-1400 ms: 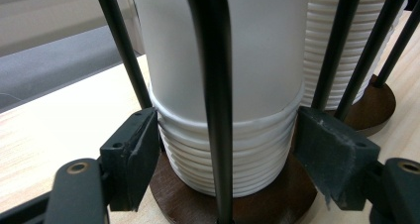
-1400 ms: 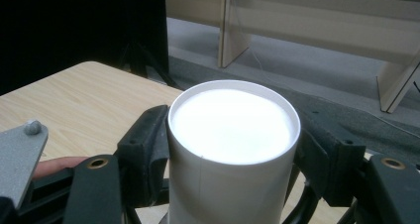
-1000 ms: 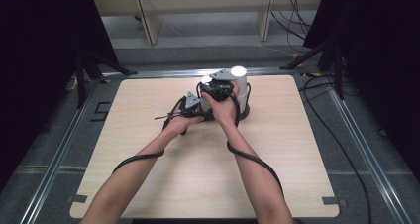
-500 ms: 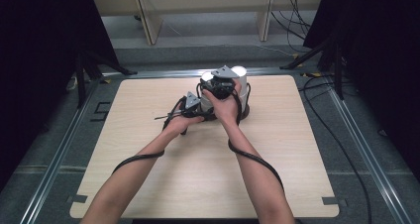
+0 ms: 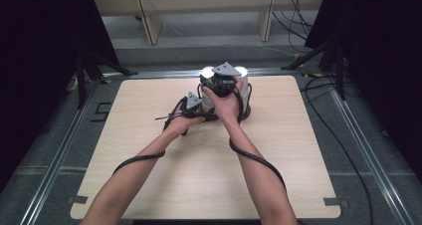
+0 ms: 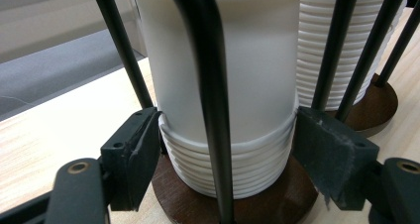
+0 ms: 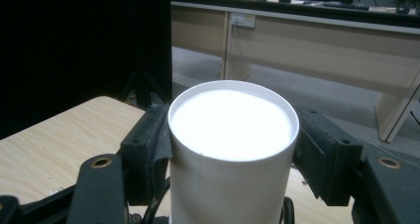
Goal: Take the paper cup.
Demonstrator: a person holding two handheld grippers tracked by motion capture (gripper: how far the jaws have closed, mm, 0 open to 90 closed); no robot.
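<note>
If the top cup (image 7: 233,149), clamped by the right claw (image 7: 233,135), is pulled up crookedly, the stack of cups (image 6: 225,154) gripped by the left claw (image 6: 225,159) in its rack (image 6: 208,85) on the tabletop (image 5: 149,175) can be dragged along.

On the table (image 5: 149,185), the left gripper (image 6: 228,149) closes around a stack of cups (image 6: 223,169) in a rod holder (image 6: 218,110), a second stack (image 6: 341,50) just beyond, while the right gripper (image 7: 233,154) clamps the top cup (image 7: 233,135) above.
</note>
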